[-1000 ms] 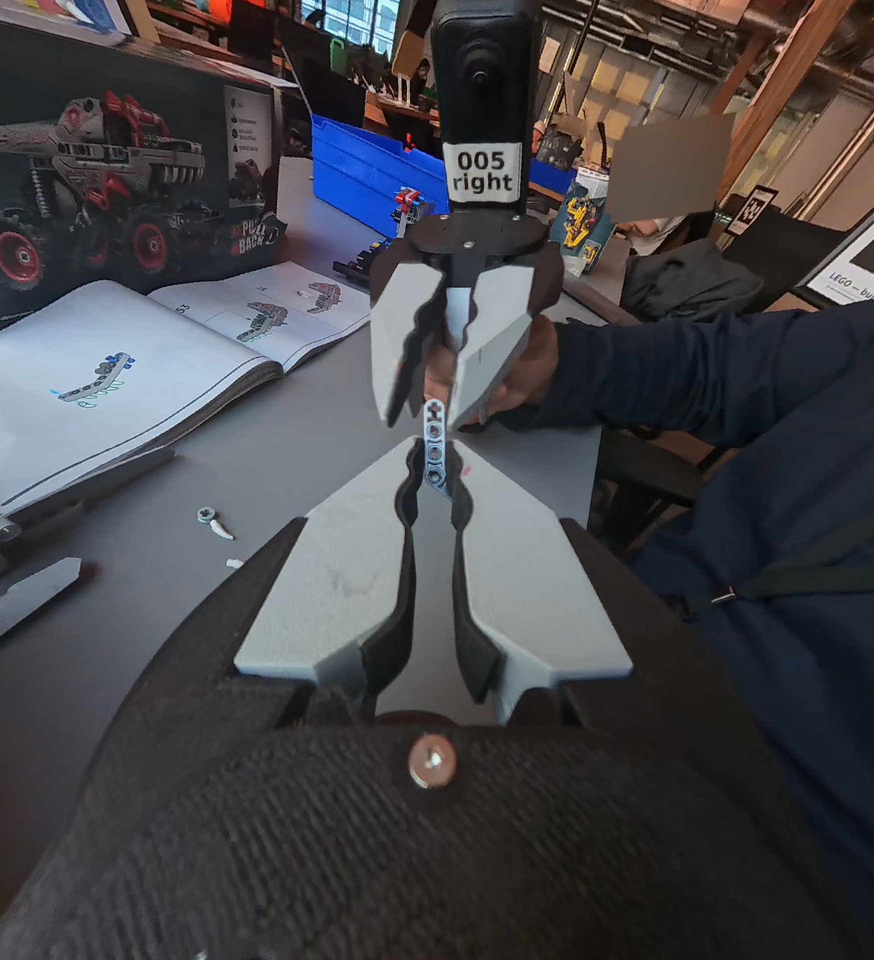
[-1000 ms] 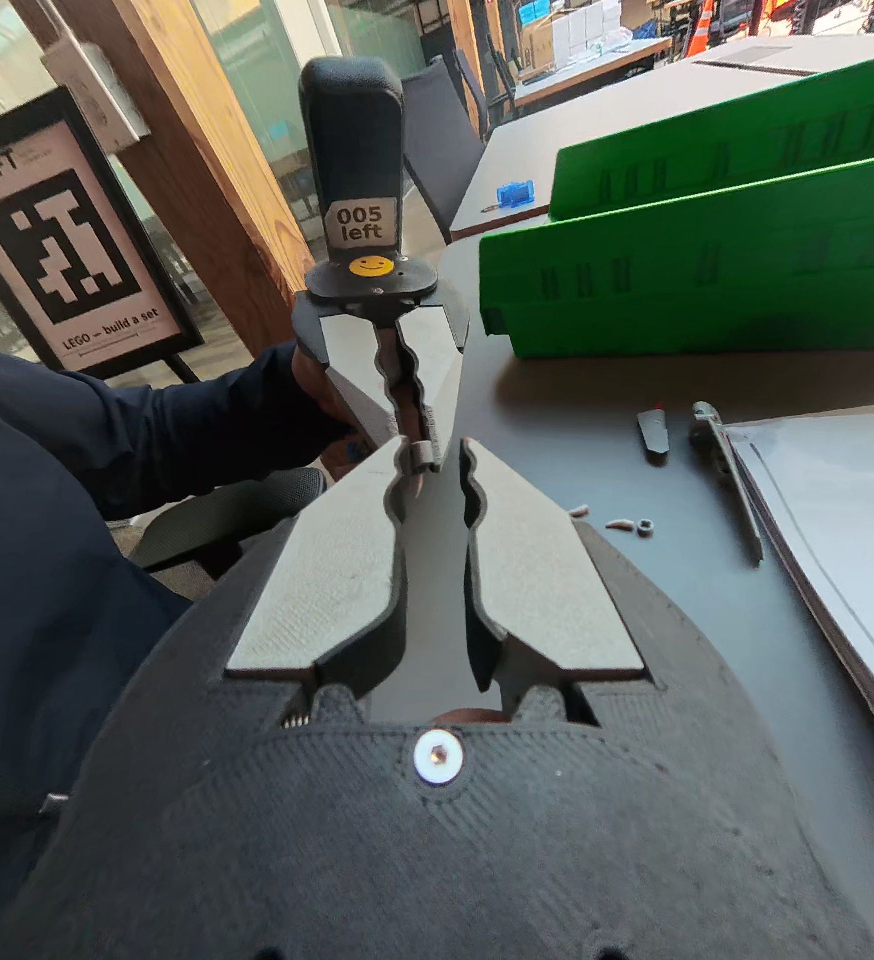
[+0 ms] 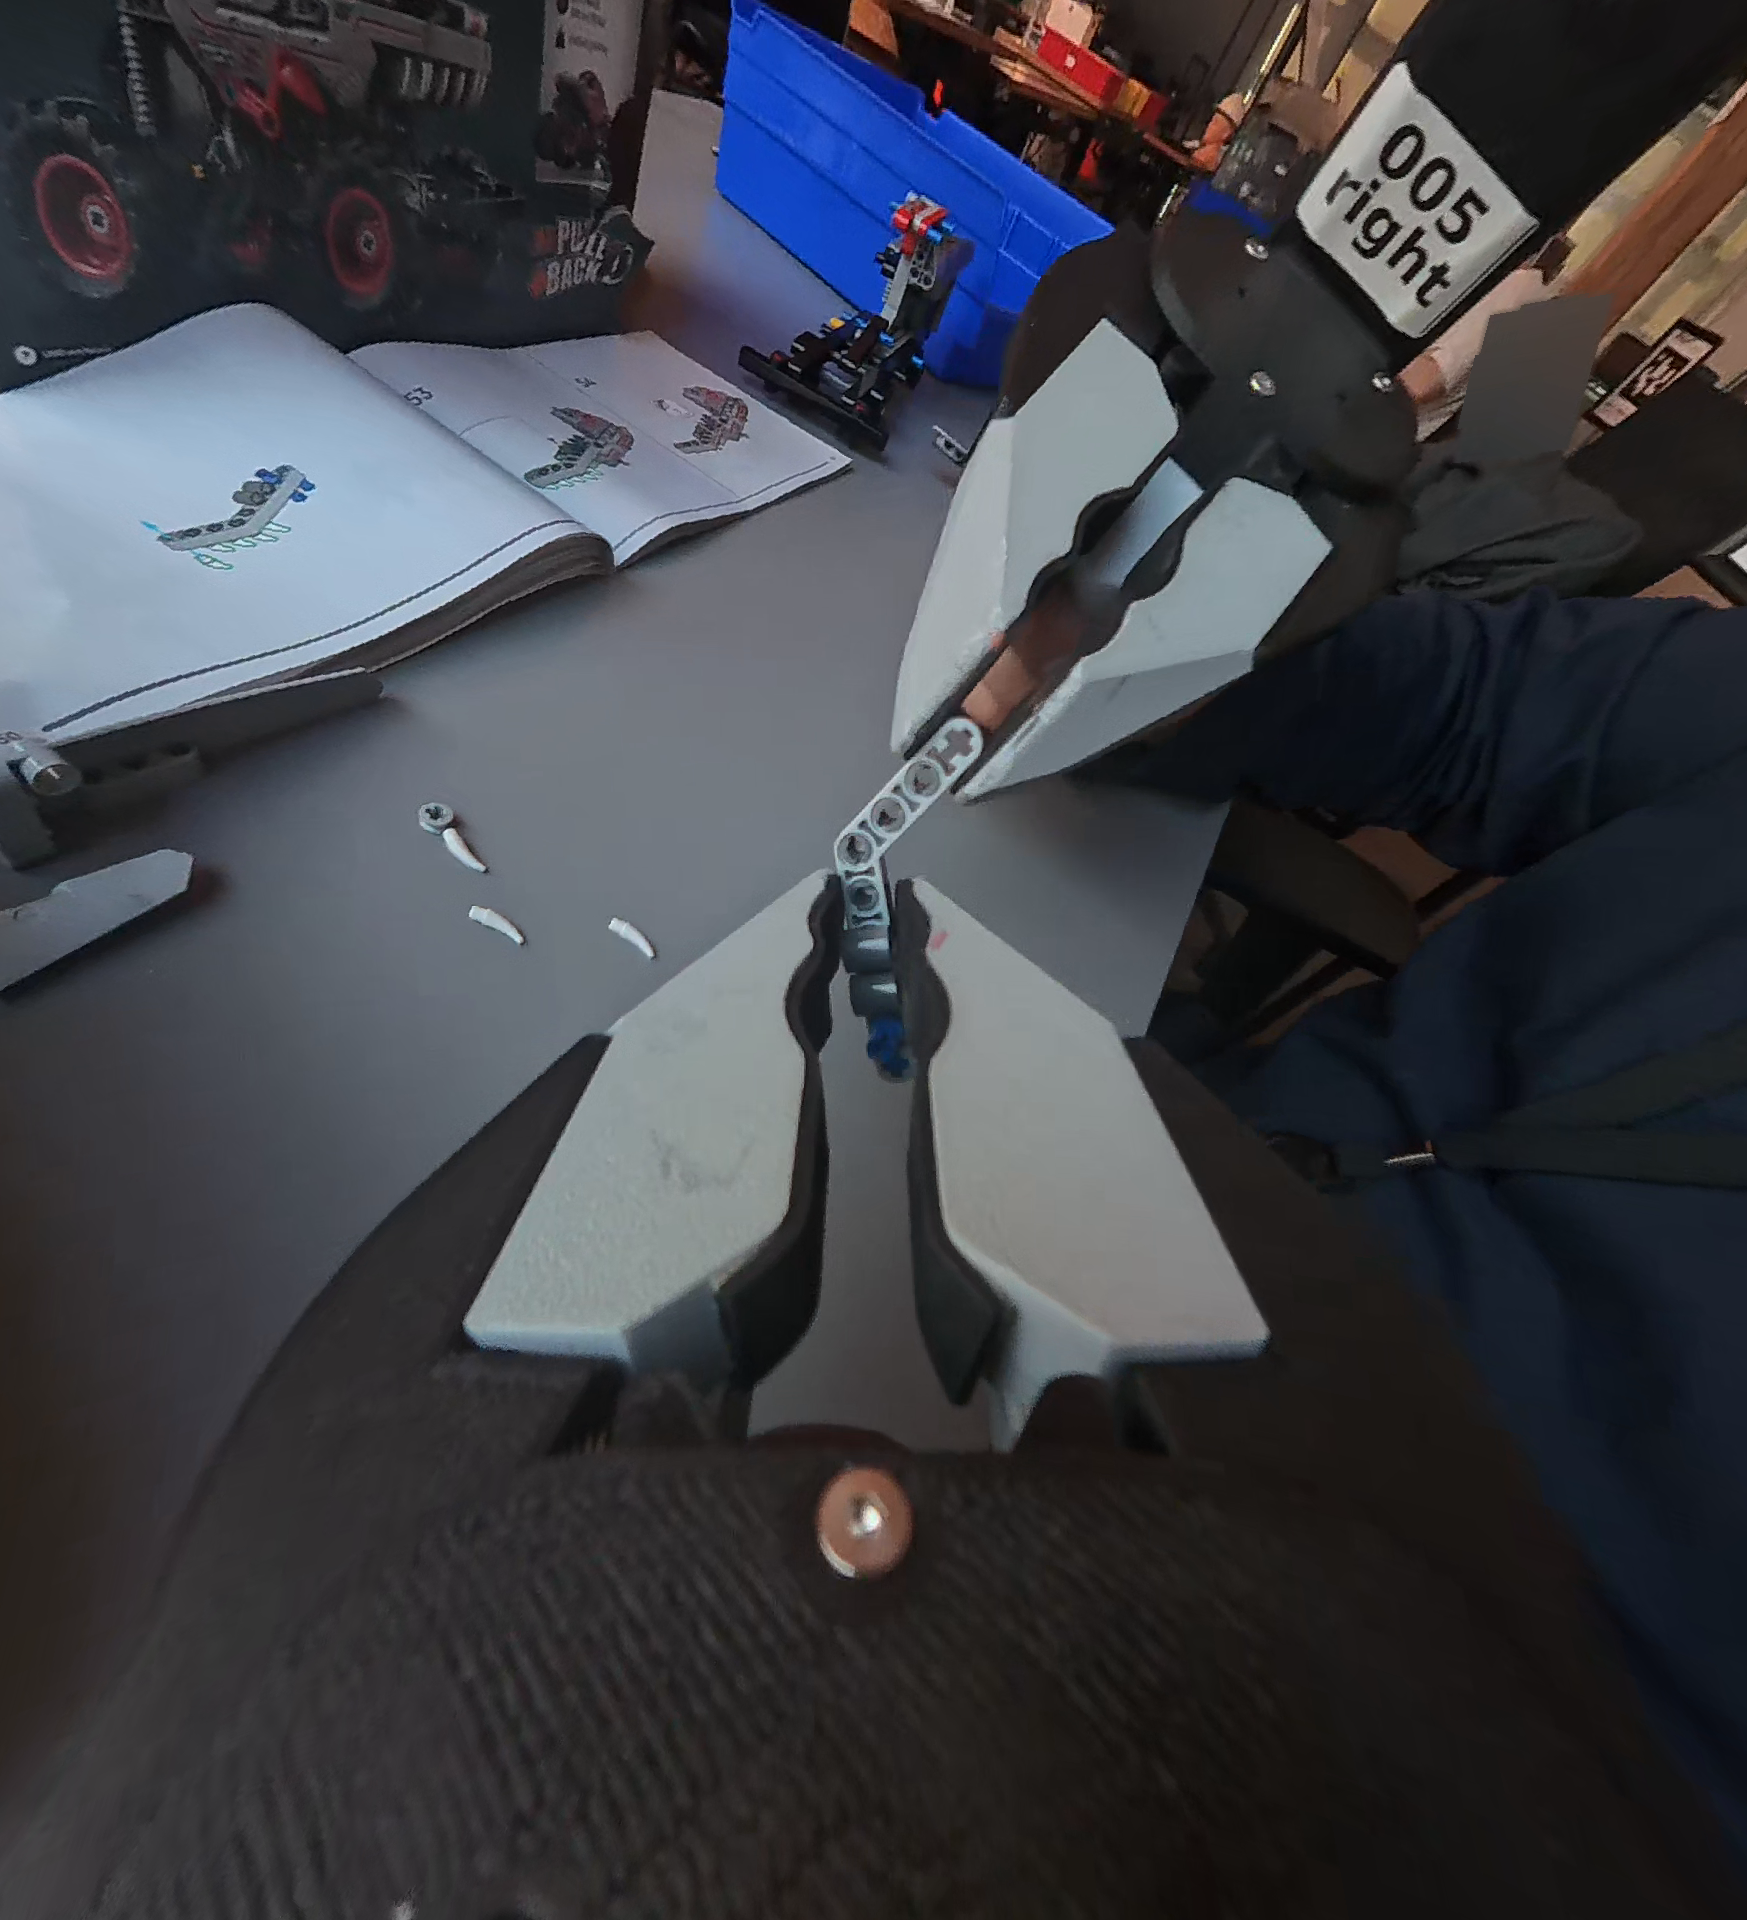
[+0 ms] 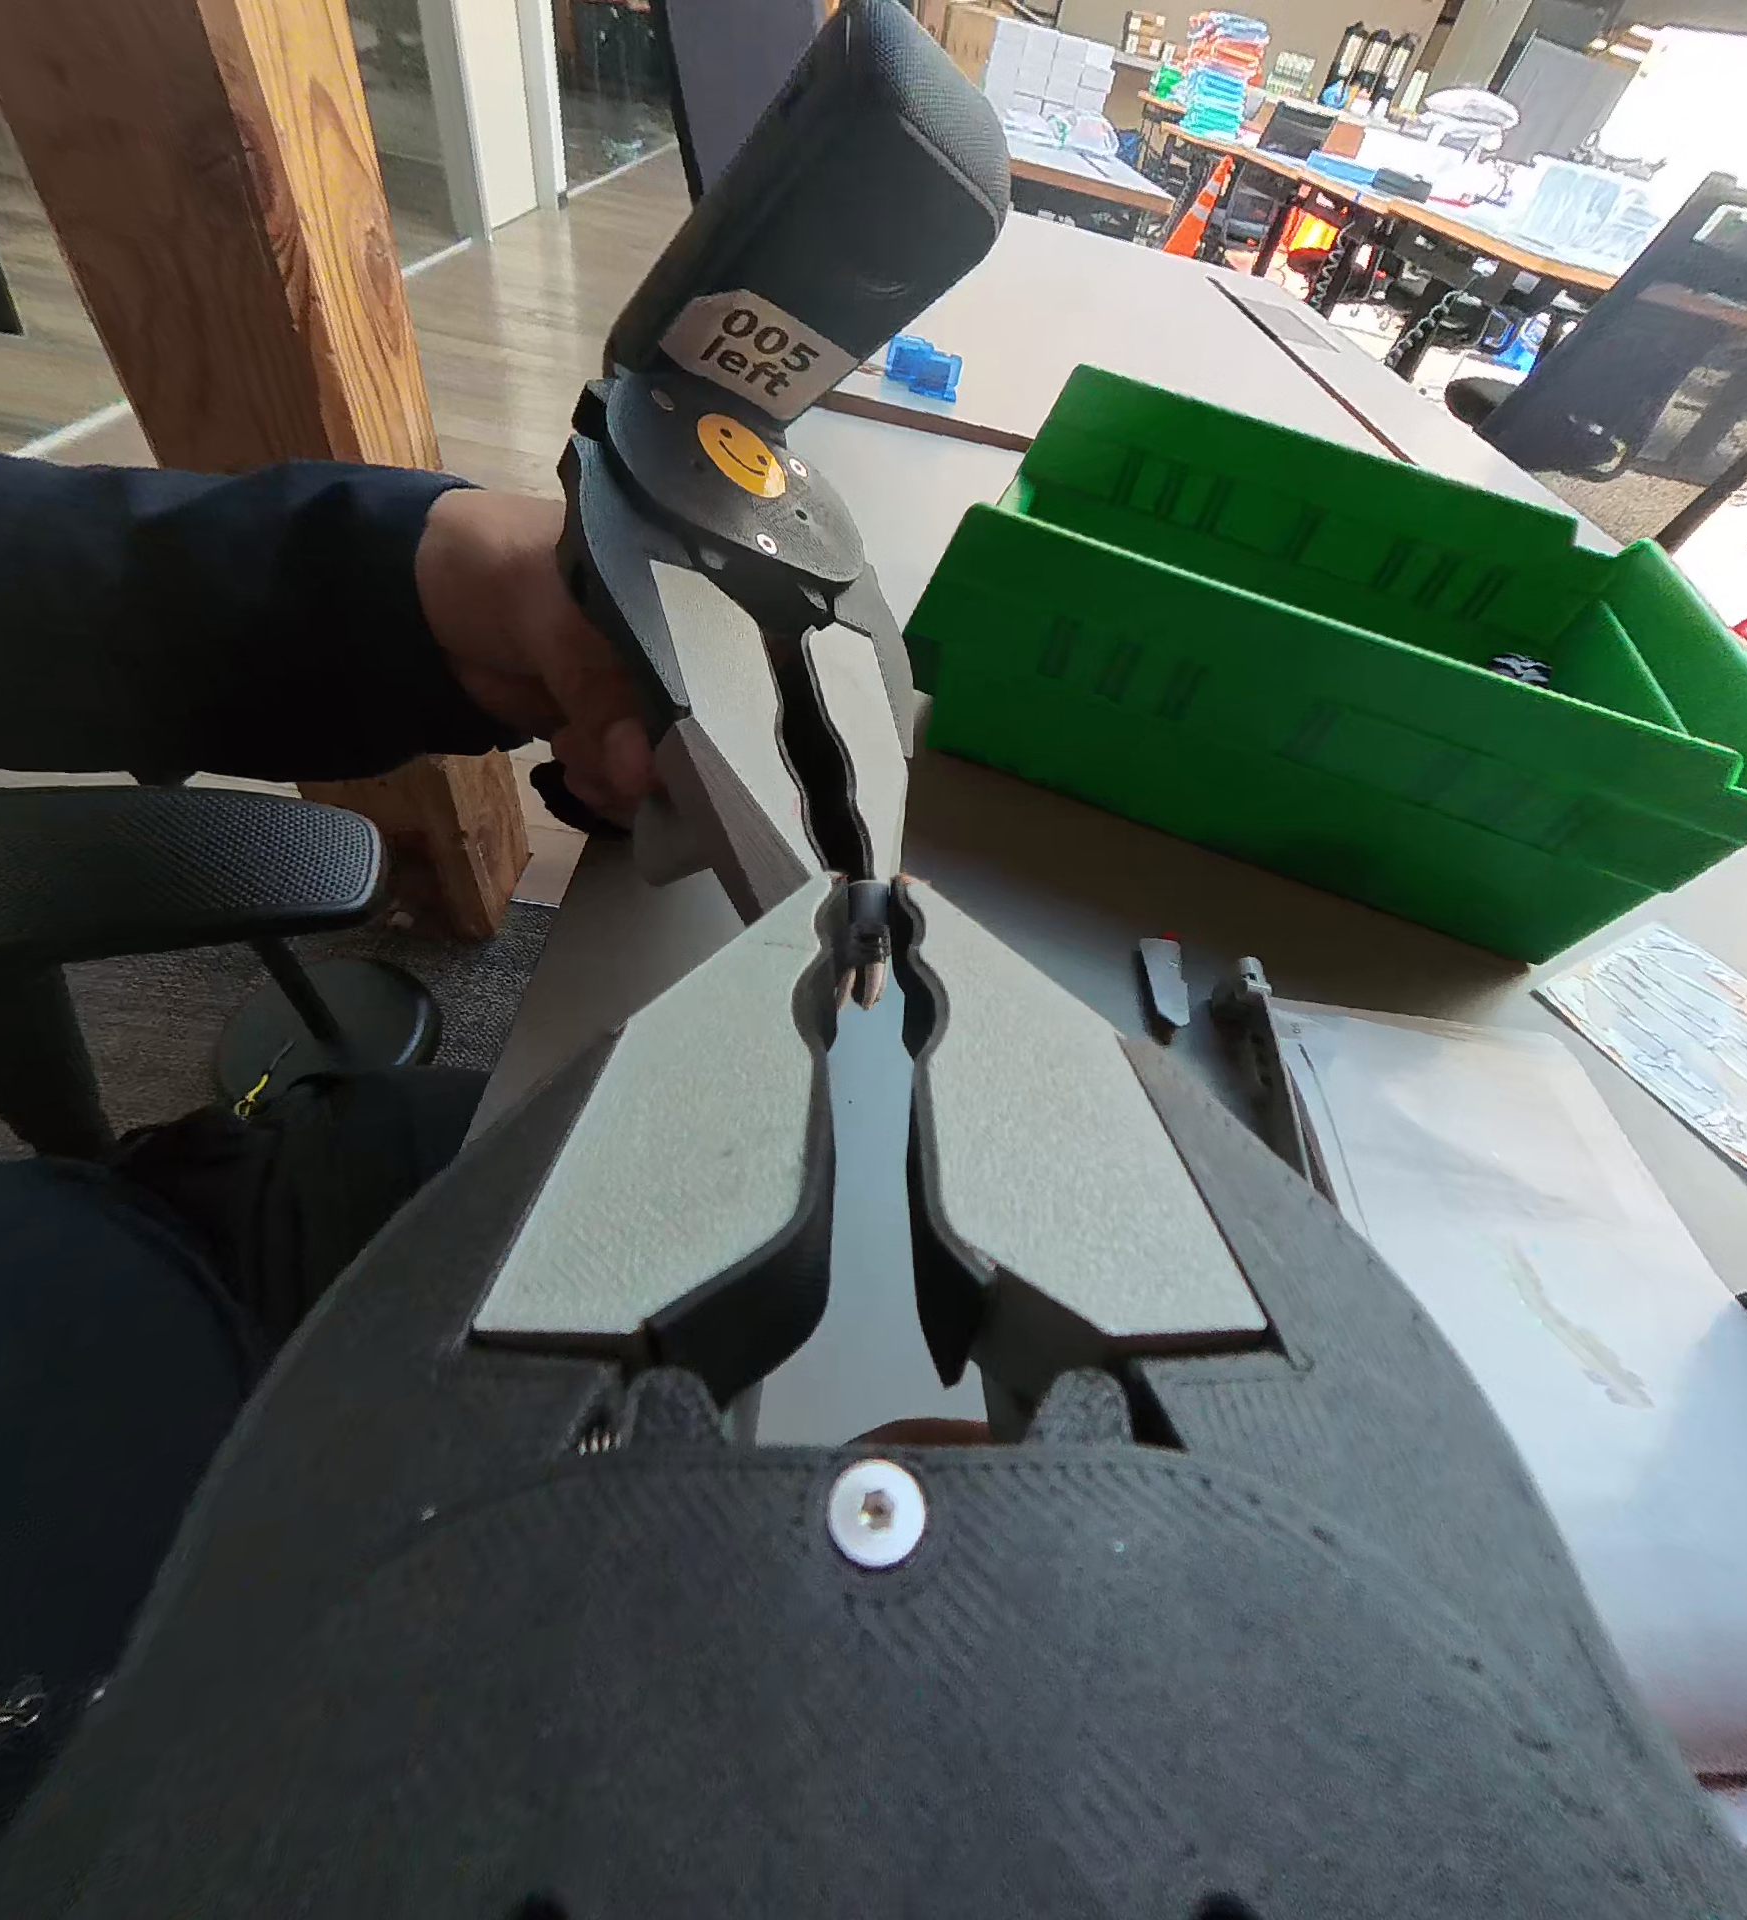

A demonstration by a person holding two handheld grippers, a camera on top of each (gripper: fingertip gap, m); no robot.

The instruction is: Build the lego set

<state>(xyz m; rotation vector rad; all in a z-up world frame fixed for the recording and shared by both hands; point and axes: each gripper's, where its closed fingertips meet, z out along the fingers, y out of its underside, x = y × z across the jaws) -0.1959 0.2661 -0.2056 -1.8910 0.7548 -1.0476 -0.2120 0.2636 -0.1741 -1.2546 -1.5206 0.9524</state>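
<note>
A light grey bent beam [image 3: 895, 805] carrying dark grey pins and a blue pin is held in the air between both grippers, over the grey table's [image 3: 640, 727] front edge. My left gripper [image 3: 869, 894] is shut on its lower end. My right gripper [image 3: 942, 764] comes in from the upper right and is shut on its upper, cross-hole end. In the right wrist view my right gripper [image 4: 864, 894] pinches the dark beam end [image 4: 864, 925], with a small tan piece [image 4: 864, 982] just behind it. The left gripper [image 4: 864, 868] meets it tip to tip.
An open instruction booklet [image 3: 329, 520] lies at the left before the set's box [image 3: 277, 156]. A part-built model [image 3: 869, 332] stands by a blue bin [image 3: 848, 187]. White tooth pieces [image 3: 495, 925] and a grey panel [image 3: 69, 914] lie on the table. A green bin [image 4: 1316, 675] stands behind. Both grippers' tips are close together, under 4 cm apart.
My right gripper has closed on the beam's upper end and swung up to the right. The beam now leans to the right instead of standing straight. My left gripper has kept its hold.
</note>
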